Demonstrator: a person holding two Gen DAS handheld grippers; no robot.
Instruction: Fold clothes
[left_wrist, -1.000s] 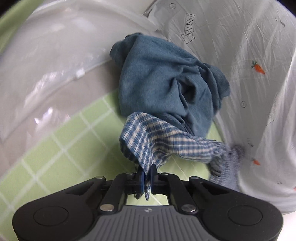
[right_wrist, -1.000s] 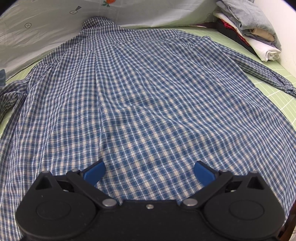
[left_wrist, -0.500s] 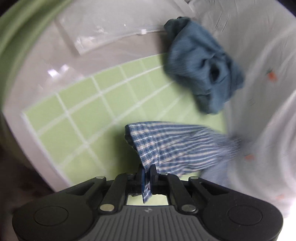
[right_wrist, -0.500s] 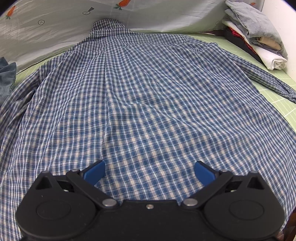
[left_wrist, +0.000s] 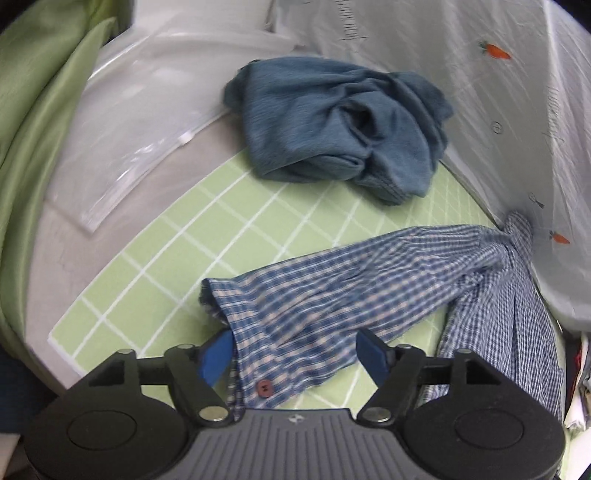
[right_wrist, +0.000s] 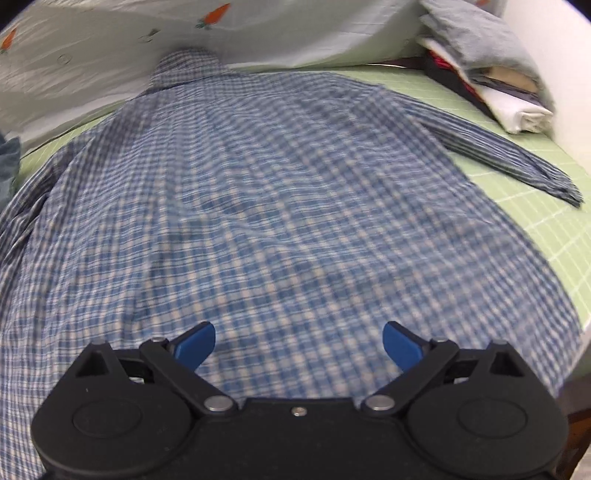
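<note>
Over the sleeve cuff (left_wrist: 236, 314), my L gripper (left_wrist: 297, 350) sits jaws apart, sleeve running away rightward to shirt body (right_wrist: 258, 221); R gripper (right_wrist: 299, 341) also apart, farther off.

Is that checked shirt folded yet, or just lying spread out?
Spread out. The checked shirt lies flat, back up, on the green mat, sleeves stretched to the sides; no fold shows.
</note>
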